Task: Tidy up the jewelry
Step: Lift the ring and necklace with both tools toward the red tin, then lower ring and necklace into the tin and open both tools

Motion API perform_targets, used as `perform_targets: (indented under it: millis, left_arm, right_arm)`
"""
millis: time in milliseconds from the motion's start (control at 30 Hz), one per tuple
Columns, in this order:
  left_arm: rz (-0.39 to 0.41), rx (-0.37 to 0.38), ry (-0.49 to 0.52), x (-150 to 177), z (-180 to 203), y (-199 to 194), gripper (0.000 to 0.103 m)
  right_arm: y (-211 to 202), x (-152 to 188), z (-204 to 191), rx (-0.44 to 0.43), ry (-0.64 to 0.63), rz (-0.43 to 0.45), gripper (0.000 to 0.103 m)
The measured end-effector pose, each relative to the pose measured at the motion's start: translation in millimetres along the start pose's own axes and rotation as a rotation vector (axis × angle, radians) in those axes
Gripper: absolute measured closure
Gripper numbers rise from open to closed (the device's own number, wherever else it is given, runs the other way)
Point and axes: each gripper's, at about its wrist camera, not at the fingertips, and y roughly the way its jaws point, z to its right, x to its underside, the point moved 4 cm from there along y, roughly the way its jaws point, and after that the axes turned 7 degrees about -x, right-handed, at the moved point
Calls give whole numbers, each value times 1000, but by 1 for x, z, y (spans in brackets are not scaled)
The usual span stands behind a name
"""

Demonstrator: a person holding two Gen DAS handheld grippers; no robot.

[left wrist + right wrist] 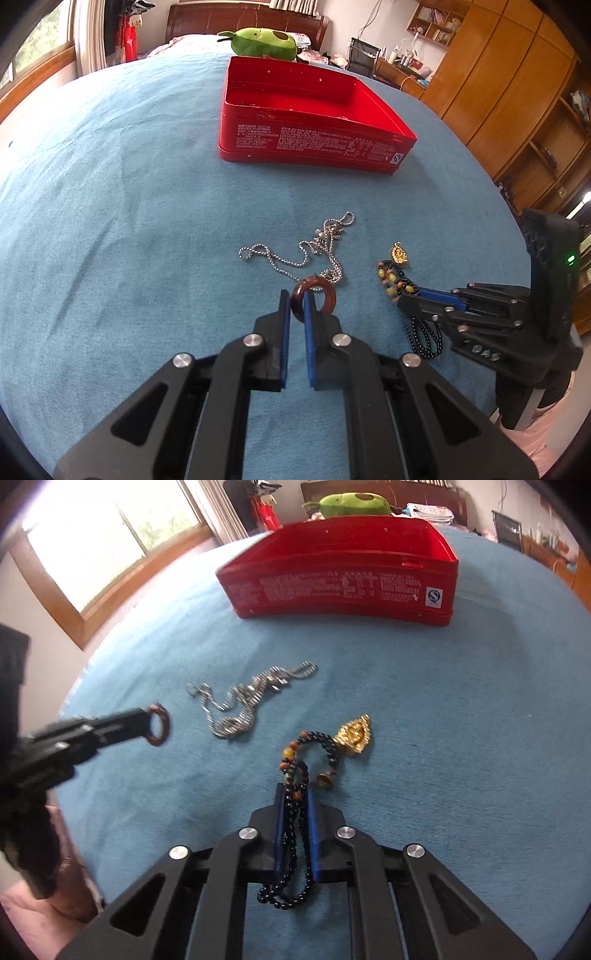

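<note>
My left tool (295, 301) is clamped nearly shut on the rim of a reddish-brown ring (314, 300), pinched at 1 edge only; I judge it could pivot or slip free on the way to the red tin (314, 147), which stands open toward the far edge of the blue-covered bed (110, 221). The silver ball chain (314, 247) lies loose on the bed just beyond the ring, and I cannot tell whether a strand touches it; if so, a lift might drag the chain along.

My right tool (295, 797) has closed narrow on 2 strands of a black bead necklace (295, 830), whose loop with amber beads lies ahead and whose tail hangs behind the pads. The gold pendant (354, 734) rests beside the loop; it may swing and catch the tin's rim.

What already lies inside the tin is barely visible. The right-wrist view is blurred at the chain.
</note>
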Motion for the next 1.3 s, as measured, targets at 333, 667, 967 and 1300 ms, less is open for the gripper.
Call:
perform_targets:
  millis: [333, 667, 967, 1300]
  left_arm:
    - [39, 31, 14, -15, 9, -15, 97]
    - [120, 56, 41, -56, 26, -44, 97]
    - [160, 45, 49, -117, 32, -49, 97]
    - [188, 22, 0, -200, 22, -5, 97]
  right_arm:
    - [-65, -29, -18, -136, -19, 150, 92]
    - [-139, -77, -41, -107, -105, 297, 92]
    - [-153, -142, -32, -92, -110, 370, 92]
    - [-111, -221, 9, -70, -74, 416, 92]
